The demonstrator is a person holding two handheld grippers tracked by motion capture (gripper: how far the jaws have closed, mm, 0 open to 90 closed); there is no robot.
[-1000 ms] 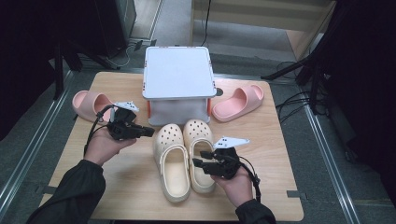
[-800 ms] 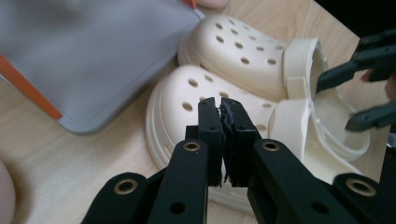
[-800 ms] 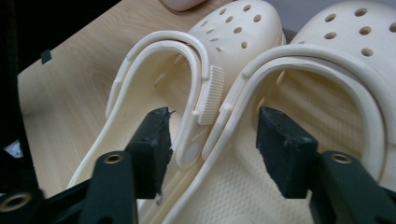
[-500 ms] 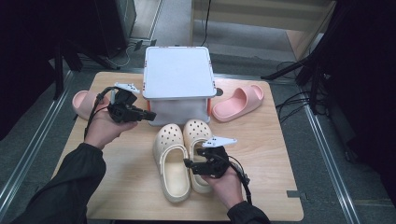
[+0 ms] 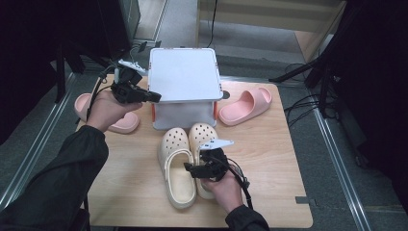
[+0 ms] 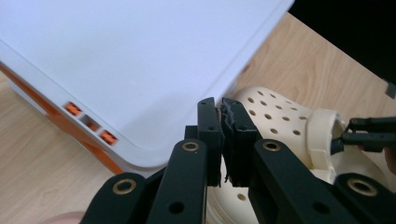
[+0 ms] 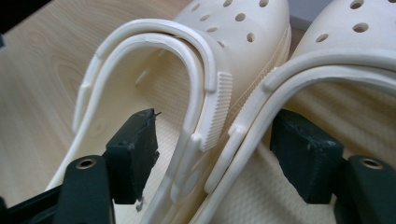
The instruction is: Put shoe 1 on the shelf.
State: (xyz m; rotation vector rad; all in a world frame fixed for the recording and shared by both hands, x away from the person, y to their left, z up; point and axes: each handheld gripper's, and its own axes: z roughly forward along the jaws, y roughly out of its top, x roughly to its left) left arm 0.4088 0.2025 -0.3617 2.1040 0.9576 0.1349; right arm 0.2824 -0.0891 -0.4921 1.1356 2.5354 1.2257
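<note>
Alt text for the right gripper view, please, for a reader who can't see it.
The right gripper stands open astride the adjoining side walls of two cream perforated foam clogs, one pad inside the left-hand clog, the other inside the right-hand clog. Both clogs sit side by side on a light wooden table, heel straps arching toward the camera.

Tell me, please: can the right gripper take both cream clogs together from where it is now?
Probably yes. The right gripper has just been opening, and its jaws now stand one inside each cream clog, astride the two inner walls that lie side by side. Nothing blocks them. The pads do not press yet.
</note>
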